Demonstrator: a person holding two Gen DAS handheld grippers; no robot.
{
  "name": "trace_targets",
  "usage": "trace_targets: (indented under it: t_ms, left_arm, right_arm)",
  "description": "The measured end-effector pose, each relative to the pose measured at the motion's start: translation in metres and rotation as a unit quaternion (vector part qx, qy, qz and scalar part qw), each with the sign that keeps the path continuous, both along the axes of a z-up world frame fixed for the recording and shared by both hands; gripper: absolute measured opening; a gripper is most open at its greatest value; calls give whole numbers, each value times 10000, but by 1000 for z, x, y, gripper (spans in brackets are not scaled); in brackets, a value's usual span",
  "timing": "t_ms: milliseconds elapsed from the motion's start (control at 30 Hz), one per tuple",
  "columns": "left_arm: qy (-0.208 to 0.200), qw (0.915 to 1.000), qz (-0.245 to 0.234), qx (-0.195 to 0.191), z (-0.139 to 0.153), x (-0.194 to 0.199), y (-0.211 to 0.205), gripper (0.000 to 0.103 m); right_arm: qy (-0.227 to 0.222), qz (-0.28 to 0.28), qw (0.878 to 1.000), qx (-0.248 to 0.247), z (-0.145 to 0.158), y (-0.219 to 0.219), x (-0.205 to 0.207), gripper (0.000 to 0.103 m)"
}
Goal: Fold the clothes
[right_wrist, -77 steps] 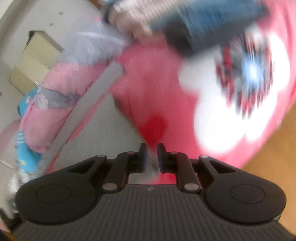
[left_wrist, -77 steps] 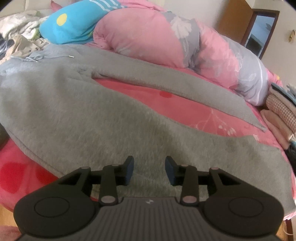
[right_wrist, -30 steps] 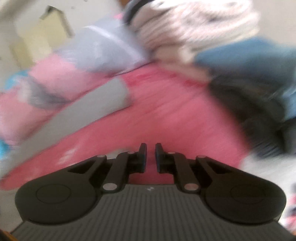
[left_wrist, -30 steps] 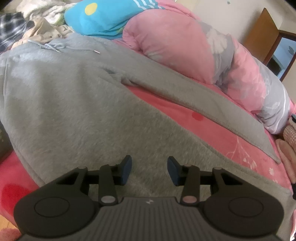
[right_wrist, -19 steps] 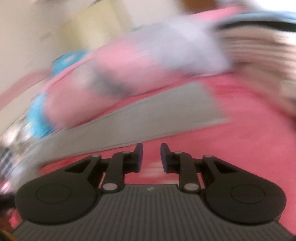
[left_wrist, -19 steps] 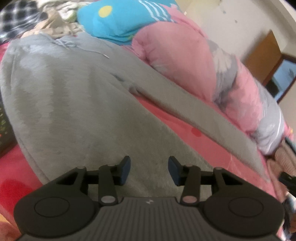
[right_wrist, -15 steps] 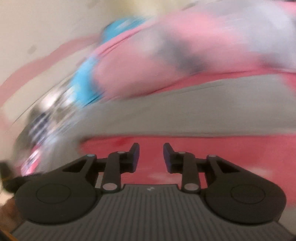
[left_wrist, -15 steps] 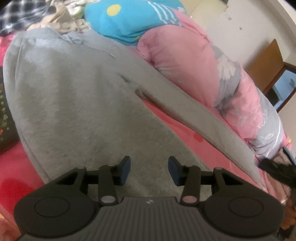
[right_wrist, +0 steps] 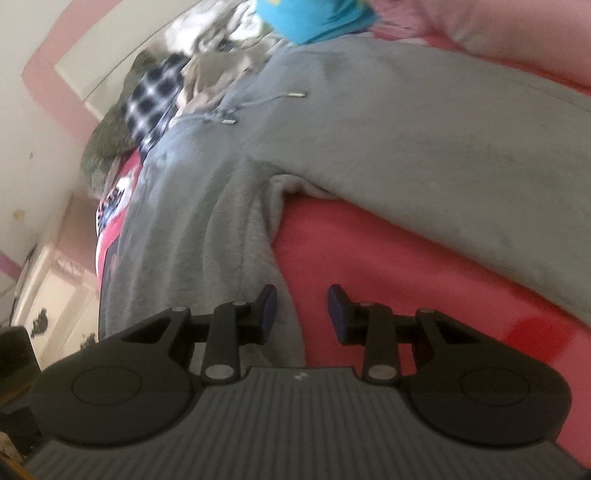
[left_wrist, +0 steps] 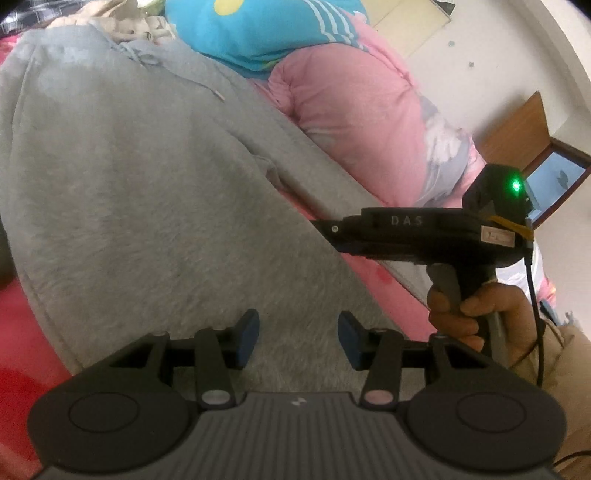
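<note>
A grey fleece hoodie (left_wrist: pixel 140 192) lies spread flat on the pink bed, one sleeve stretched sideways.

Left claw (left_wrist: pixel 298 334): jaws apart and just opening wider, nothing between. Right claw (right_wrist: pixel 303 308): jaws apart, recently opened, empty; right hand (left_wrist: pixel 480 314) grips its handle.

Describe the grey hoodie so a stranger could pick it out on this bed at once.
Start from the red bedsheet that covers the bed. Spread flat across it, in front of the rolled pink quilt and the blue pillow, lies the grey hoodie, one sleeve stretched out along the quilt. Unlike the crumpled clothes heaped by its hood, it is plain fleecy grey, with metal-tipped drawstrings at the neck.
</note>
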State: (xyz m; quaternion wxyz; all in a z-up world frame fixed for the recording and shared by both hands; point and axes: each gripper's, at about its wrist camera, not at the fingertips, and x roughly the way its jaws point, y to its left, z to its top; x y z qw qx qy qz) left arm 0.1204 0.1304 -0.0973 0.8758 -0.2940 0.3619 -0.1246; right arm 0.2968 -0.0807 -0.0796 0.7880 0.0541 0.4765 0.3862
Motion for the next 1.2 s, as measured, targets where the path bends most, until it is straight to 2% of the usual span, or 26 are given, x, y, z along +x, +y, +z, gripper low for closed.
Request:
trace_targets:
  t_ms: [167,367,433,467,533,633,733,800,933,1067,1133,1200]
  left_arm:
    - [-6,9999,-16,-131,-2,0,3,50]
    - [-6,9999,-5,-165,-3,0,4,50]
    - [-7,9999,-5,-158,-3,-1,4,50]
    - [-8,9999,-6,-153,-3,-1,4,50]
    - [-9,9999,-7,-145,-3,-1,4,50]
    - [-11,9999,-8,-133,-3,-2,4,50]
    - [-13,9999,-9,-121,-3,-3,4,50]
    - [-15,9999,-10,-112,-3,-4,4,50]
    - [-18,10000,-6,-85,-3,-5,3,50]
    - [-11,10000,-5,-70,-2,-6,3,50]
    - [-11,10000,0,-68,-2,-7,3,50]
    - [-9,10000,5,-69,-2,-6,2,50]
  right_arm:
    - [-29,131,9999,-21,7,2,0,29]
    - [296,200,9988,321,3,0,3,30]
    - [272,223,9993,115,-3,6,0,23]
    - [168,230,9996,35,-3,8,-2,11]
    - [-84,241,9997,-48,0,12,-9,4]
    - [-986,292,9943,-271,20,18,-26,3]
    - [-2060,481,9745,-743,31,32,-48,1]
    - [-2313,613,9652,-1056,25,40,-48,1]
    - [-1948,244,9749,-1048,7,28,-28,2]
    - [-2134,-490,9703,-1031,18,-1,-19,1]
    - [-1947,-770,9747,-787,27,-25,-14,2]
    - [-1607,-762,9830,-445,32,-41,-15,5]
